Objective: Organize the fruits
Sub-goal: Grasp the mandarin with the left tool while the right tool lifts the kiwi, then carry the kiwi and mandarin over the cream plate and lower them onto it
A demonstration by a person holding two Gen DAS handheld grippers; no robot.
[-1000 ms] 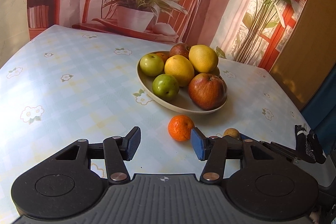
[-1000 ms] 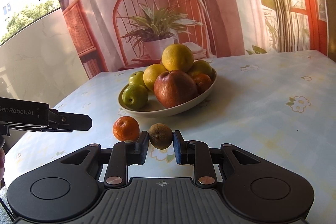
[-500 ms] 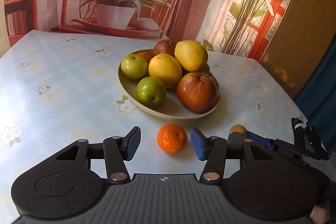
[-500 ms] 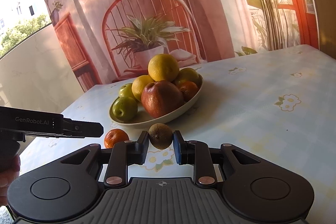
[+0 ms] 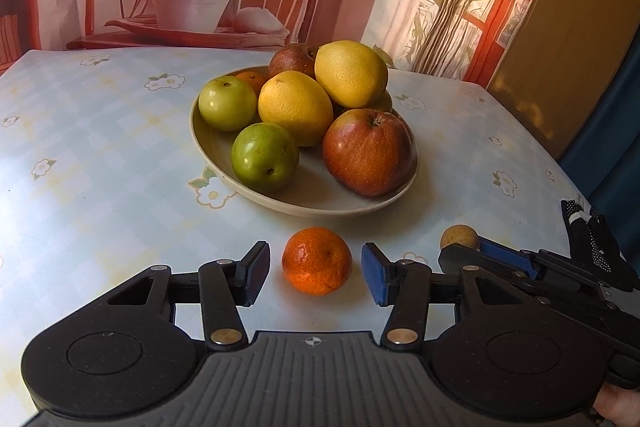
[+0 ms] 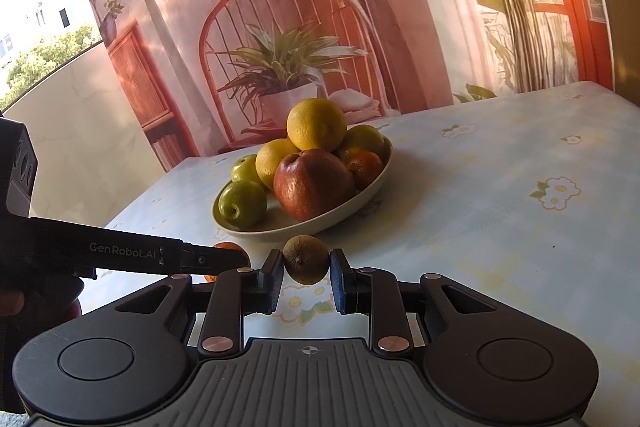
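Sitting on the flowered tablecloth (image 5: 100, 163) just in front of the bowl's near rim is a loose mandarin (image 5: 317, 261), and the left gripper (image 5: 316, 273) has it framed between its two pads; the jaws have just been closing in a bit, though there's a visible gap on both sides of the fruit, so nothing's pinched yet; the mandarin rests on the table.

Over on the right, the right gripper (image 6: 306, 277) is clamped tight on a small brown kiwi (image 6: 305, 259), both pads pressing its sides, and it looks to be held clear of the cloth, just short of the bowl (image 6: 360, 197); from the left camera you can just see that kiwi (image 5: 459, 235) peeking over the right tool's blue pad, off to the right of the mandarin.

The bowl itself sits around the middle of the table, piled up; two green apples (image 5: 265, 155) on the left side, a big red apple (image 5: 367, 151) at the near right, two yellow citrus (image 5: 295, 107) stacked in the centre, another red apple (image 5: 292, 59) at the back, and a small orange one tucked behind; a gloved bit of the person's hand (image 5: 592, 235) shows at the right edge of the left view.
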